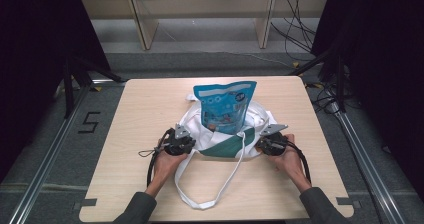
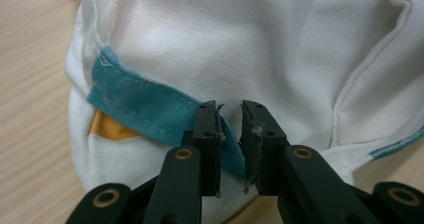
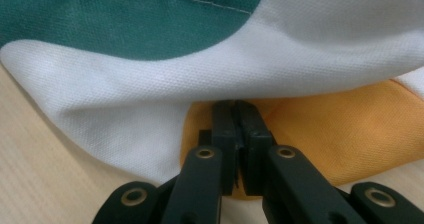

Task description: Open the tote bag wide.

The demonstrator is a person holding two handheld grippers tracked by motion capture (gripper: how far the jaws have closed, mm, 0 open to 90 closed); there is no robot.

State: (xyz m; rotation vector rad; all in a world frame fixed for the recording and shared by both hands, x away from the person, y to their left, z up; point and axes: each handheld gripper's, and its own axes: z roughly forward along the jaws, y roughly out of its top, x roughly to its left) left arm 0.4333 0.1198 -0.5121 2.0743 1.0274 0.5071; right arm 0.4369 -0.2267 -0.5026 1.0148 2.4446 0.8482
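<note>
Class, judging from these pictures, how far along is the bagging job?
Done: the blue pouch stands inside the white tote bag. In hand: the left gripper is slightly open at the teal edge; the right gripper looks shut beside orange fabric. Left: the straps lie slack on the table.

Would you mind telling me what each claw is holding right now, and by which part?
The right claw is shut on the bag, pinching its orange patch. The left claw is open around the bag's teal edge, gripping nothing.

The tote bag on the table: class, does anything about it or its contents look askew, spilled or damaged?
Nothing spilled or torn. The blue pouch stands upright in the white tote bag, sticking well above its slumped mouth. One long strap trails loose towards the table's near edge.
</note>
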